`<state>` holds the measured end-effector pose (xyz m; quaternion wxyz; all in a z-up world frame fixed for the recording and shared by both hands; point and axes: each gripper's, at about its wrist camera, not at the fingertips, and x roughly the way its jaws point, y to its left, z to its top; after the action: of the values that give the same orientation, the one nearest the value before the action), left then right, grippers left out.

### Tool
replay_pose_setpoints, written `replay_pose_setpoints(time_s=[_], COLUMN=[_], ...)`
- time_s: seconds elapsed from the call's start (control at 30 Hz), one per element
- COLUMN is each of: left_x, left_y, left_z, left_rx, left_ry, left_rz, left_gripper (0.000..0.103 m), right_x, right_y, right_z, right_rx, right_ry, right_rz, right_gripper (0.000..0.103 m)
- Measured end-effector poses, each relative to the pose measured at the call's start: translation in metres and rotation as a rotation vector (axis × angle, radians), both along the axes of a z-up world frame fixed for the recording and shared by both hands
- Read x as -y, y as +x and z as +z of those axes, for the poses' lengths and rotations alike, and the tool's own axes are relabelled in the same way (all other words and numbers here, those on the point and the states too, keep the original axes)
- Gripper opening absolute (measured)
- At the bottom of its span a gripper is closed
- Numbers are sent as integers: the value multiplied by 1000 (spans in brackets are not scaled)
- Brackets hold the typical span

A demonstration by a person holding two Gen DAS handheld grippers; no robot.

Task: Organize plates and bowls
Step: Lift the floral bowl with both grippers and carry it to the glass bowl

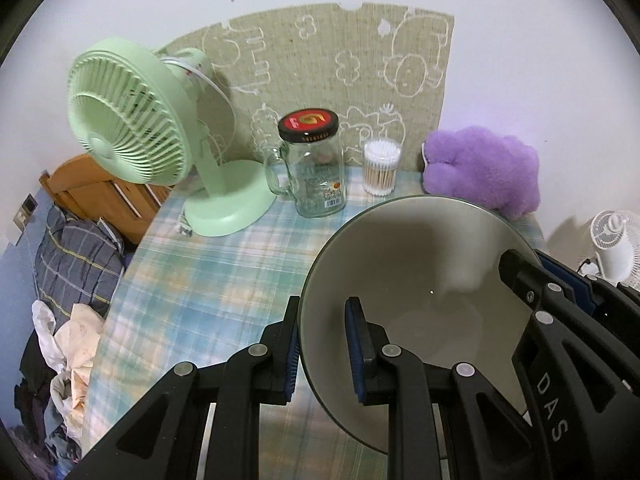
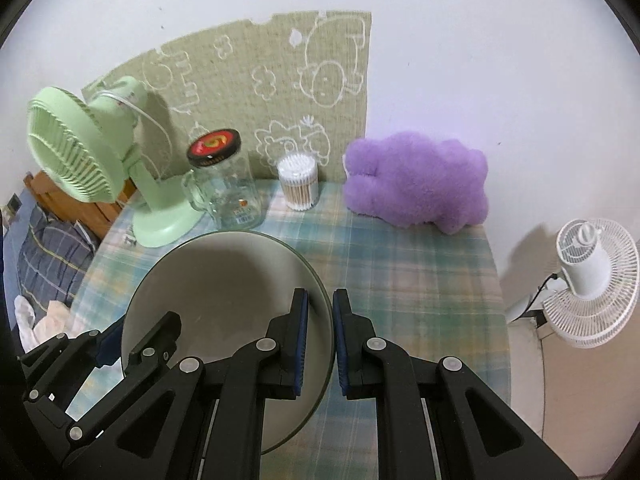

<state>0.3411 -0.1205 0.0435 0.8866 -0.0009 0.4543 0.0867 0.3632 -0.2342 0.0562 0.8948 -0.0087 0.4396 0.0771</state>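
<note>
Glazed grey bowl (image 1: pixel 420 280) looks slick and breakable; left gripper (image 1: pixel 324 344) pinches its 9 o'clock rim, right gripper (image 2: pixel 320 336) pinches 3 o'clock — rim's the handle.

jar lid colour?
Black rim, red top with a yellow-green swirl on the jar lid; clearest in the left wrist view.
</note>
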Motion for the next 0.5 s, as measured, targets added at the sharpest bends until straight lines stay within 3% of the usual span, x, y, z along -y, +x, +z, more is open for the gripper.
replay_pose_setpoints(time_s=[0.5], left_x=[-26], left_y=[-65], left_z=[25], left_rx=[47], left_ry=[-38], left_rz=[-83], left_gripper=[19], right_x=[-29], right_y=[-75], right_z=[36], right_rx=[52], right_ry=[-43], right_rz=[-73], right_gripper=[16])
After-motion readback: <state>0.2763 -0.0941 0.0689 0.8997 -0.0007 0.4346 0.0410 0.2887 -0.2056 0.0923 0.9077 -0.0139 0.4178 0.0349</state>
